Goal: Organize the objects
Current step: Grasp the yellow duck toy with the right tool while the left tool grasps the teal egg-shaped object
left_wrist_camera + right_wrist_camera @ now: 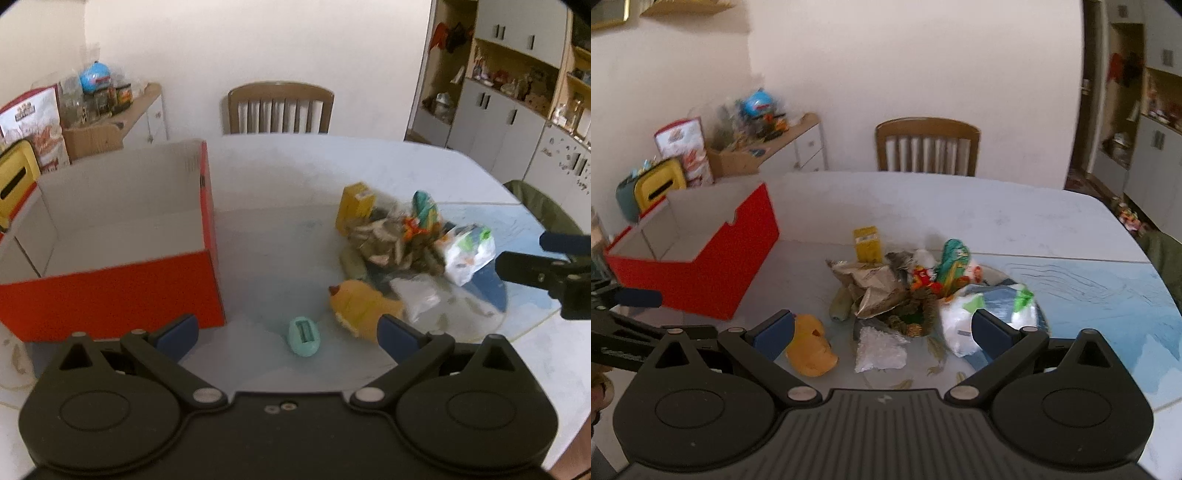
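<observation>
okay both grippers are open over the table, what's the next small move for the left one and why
Probably lower the left gripper onto the small teal oval object and close. It lies alone on the white table, apart from the pile, between the open fingers, with the empty red cardboard box close beside it.

Box at table's left, heap of objects to its right, chair behind table
</observation>
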